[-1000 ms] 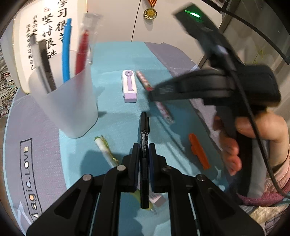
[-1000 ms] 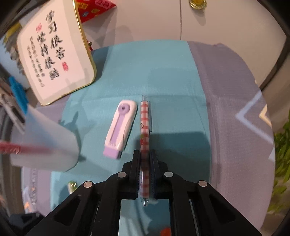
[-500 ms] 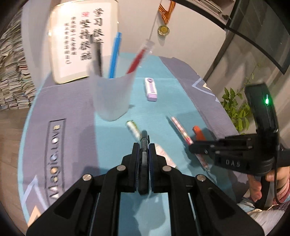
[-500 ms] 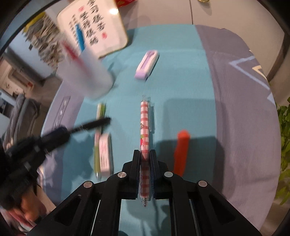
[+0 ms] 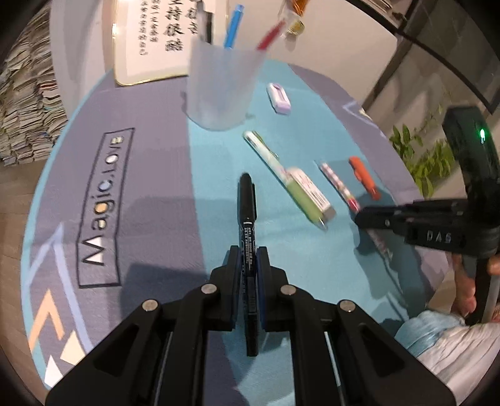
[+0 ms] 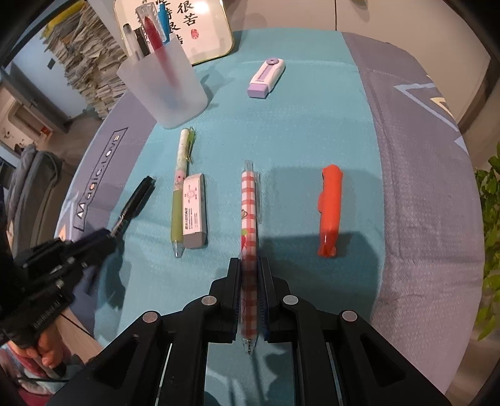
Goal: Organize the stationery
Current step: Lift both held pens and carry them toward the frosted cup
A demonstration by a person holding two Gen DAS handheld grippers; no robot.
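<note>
My left gripper [image 5: 249, 259] is shut on a black marker [image 5: 247, 206] held above the mat; it also shows in the right wrist view [image 6: 106, 237] with the marker [image 6: 137, 196]. My right gripper [image 6: 250, 271] is shut on a pink checked pen [image 6: 249, 212]; in the left wrist view the gripper [image 5: 362, 217] holds that pen [image 5: 339, 187] at the right. A frosted pen cup [image 6: 165, 90] with several pens stands at the far left, also in the left wrist view [image 5: 222, 90].
On the teal mat [image 6: 312, 125] lie a green pen [image 6: 181, 187], a grey eraser [image 6: 194, 212], an orange clip-like item [image 6: 329, 212] and a purple correction tape [image 6: 265, 78]. A framed calligraphy sign [image 6: 200, 28] stands behind the cup. Paper stacks [image 6: 87, 71] lie off the table.
Both grippers have pulled back from the cup toward the near side of the table, each still holding its pen. The cup and the lying items have stayed put.
</note>
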